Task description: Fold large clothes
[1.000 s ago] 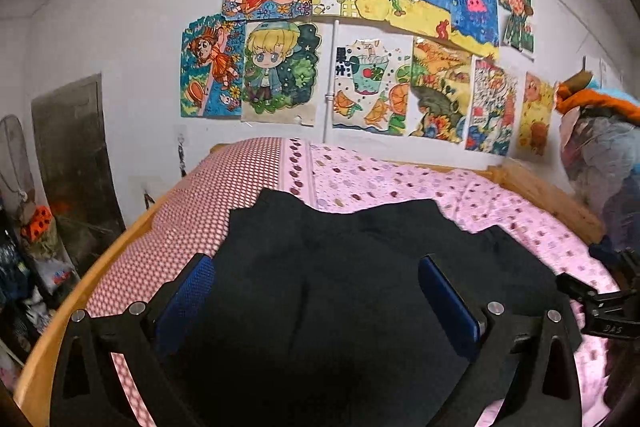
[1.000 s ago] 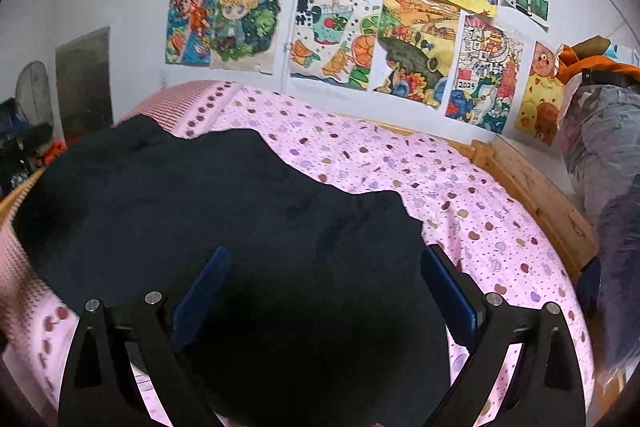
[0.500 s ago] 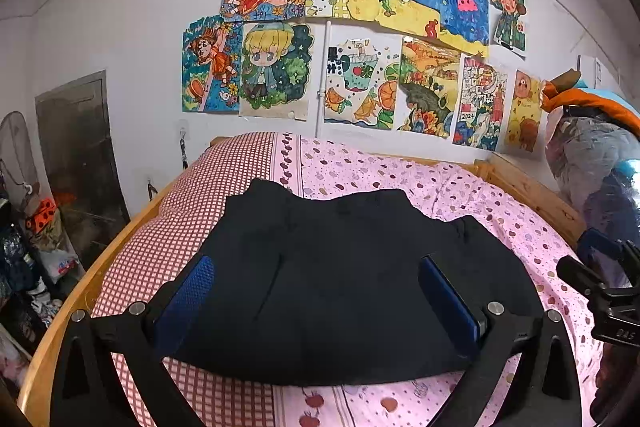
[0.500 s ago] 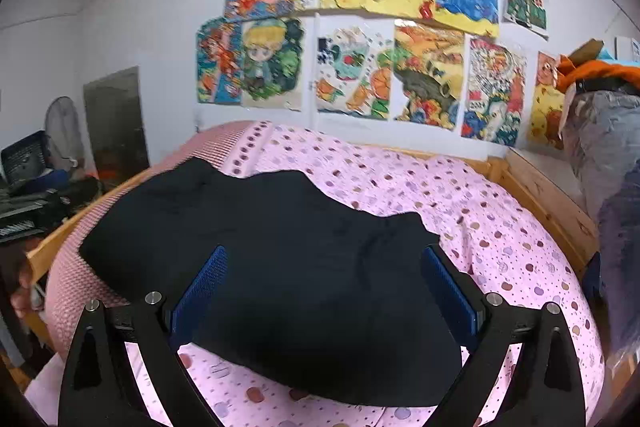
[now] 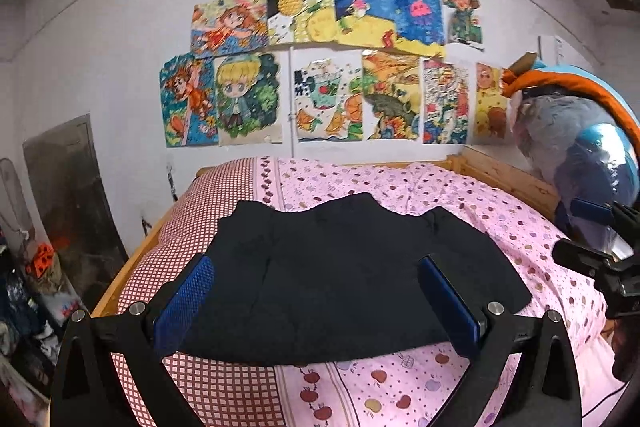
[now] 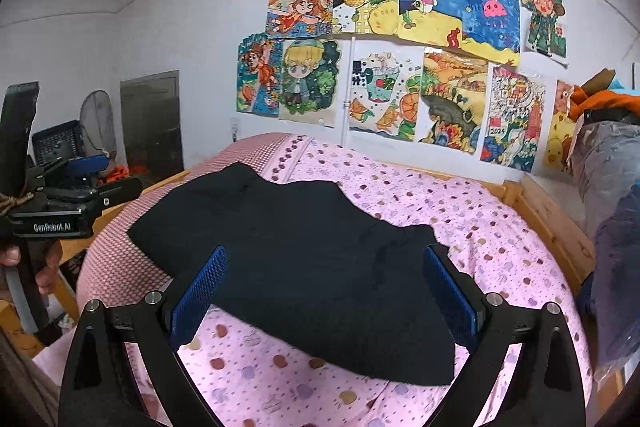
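A black garment (image 5: 352, 279) lies folded and flat on the bed (image 5: 500, 219) — its near edge sits close to the foot of the bed, and its far edge reaches about halfway up. It lies across both the red-checked part and the pink dotted part of the bed cover.

The left gripper (image 5: 320, 297) is up above the near edge of the bed, wide open, with nothing between its blue pads (image 5: 182, 305). The right gripper (image 6: 326, 289) is the same — spread wide and holding nothing.

Bright drawings (image 6: 400, 59) hang on the wall behind the bed.
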{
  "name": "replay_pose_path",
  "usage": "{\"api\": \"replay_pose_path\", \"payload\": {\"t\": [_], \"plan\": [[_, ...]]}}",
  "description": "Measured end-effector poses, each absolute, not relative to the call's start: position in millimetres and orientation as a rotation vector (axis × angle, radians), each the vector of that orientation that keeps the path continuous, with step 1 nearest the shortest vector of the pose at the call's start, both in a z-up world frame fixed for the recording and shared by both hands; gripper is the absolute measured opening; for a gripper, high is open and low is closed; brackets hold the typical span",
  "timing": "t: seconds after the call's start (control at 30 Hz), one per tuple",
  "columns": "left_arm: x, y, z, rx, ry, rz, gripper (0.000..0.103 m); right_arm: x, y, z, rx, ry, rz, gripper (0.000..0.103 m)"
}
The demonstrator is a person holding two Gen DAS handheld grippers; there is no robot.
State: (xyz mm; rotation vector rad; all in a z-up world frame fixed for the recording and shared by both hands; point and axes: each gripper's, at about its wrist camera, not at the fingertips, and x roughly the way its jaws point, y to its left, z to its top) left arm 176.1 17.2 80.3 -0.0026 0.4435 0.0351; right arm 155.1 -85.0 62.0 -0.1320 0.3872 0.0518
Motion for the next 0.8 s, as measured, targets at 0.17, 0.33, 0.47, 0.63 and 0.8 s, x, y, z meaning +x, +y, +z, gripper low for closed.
{"api": "replay_pose_path", "payload": {"t": [0.17,0.33,0.47,0.63,0.8], "plan": [[164.7,18.1,72.8,-0.013,0.455,0.024,0.103,142.1,-85.3,55.3,-0.087,0.361,0.105,0.095],[156.5,25.6,58.7,-0.046,0.402,0.065,0.103,136.8,-85.5,45.8,-0.091,0.336,0.098,0.095],[157.0,31.6,48.2,-0.072,0.396,0.093,0.103,136.7,-86.3,38.4,-0.092,0.328,0.082,0.095],[158.1,32.3,33.5,-0.056,0.41,0.112,0.103,139.6,-91.2,22.4,-0.06,0.342,0.04,0.1],[160.6,33.4,20.0,-0.055,0.437,0.119,0.103,139.6,-93.9,1.5,-0.068,0.349,0.016,0.1]]}}
